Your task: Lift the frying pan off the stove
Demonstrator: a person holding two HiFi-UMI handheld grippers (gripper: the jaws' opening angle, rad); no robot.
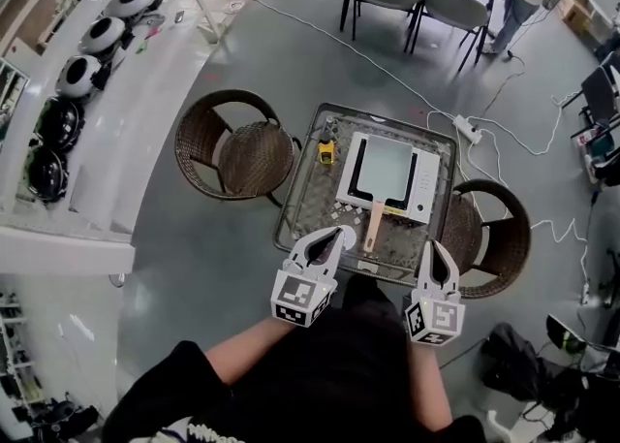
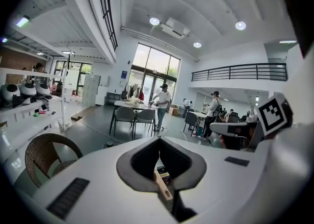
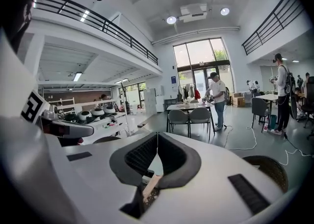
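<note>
The frying pan (image 1: 384, 168) is seated on the stove (image 1: 427, 189); the left gripper (image 1: 341, 231) and right gripper (image 1: 431, 246) (fingers pressed together, empty) are held over the bench's (image 1: 312, 204) near edge.
</note>
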